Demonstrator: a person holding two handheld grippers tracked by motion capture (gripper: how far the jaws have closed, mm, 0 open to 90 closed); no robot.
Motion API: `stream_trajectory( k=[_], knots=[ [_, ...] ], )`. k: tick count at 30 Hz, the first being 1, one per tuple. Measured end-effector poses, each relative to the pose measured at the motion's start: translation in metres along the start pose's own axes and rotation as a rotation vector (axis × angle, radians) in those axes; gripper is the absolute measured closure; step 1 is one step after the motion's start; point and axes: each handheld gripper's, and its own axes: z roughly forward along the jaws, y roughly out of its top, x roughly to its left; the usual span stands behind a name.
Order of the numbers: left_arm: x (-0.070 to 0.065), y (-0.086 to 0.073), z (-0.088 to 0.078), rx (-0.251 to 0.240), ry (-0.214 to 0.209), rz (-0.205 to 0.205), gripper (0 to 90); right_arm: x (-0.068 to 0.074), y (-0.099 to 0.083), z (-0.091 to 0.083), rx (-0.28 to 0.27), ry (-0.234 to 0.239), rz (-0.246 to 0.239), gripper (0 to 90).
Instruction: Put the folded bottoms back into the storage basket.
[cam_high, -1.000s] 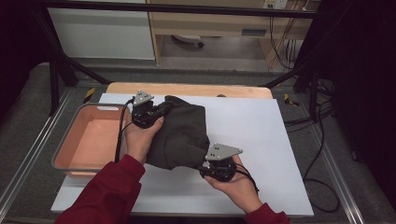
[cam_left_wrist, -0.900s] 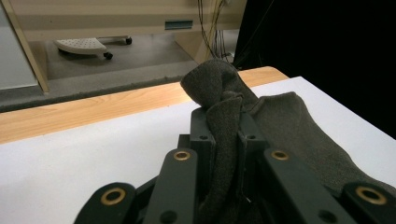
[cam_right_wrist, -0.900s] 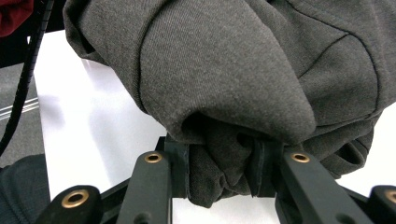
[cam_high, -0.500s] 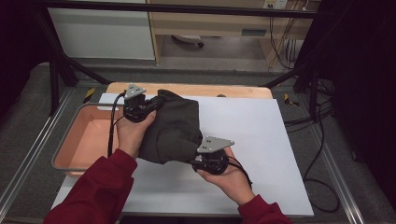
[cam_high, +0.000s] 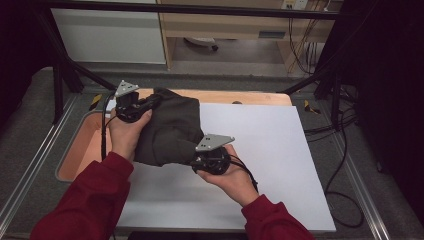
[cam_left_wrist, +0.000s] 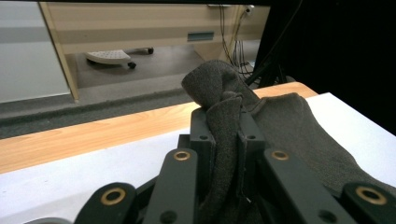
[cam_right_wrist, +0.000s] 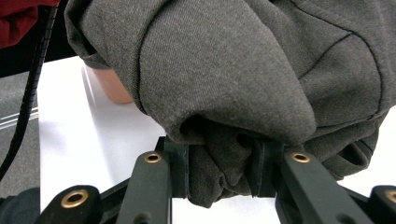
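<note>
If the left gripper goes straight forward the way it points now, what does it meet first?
The dark grey garment, already clamped between the left gripper jaws. Beyond the cloth the way probably runs over the wooden table edge; depth is unclear.

Both red-sleeved forearms reach in; the left gripper (cam_high: 150, 103) and right gripper (cam_high: 196, 157) are each clamped on dark grey cloth (cam_high: 170, 127).

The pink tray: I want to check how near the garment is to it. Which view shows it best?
The high view: the pink tray lies at the table's left, with the dark garment, clamped by the left gripper and right gripper, beside its right rim. The right gripper view shows a pink sliver; the left gripper view shows garment and table.
</note>
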Motion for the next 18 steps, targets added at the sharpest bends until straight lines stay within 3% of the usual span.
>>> stream_trajectory(
  k=[18],
  knots=[
    [0.042, 0.007, -0.027, -0.018, 0.059, -0.024, 80.2, 0.009, 0.035, 0.036, 0.002, 0.037, -0.025, 66.0]
  ],
)
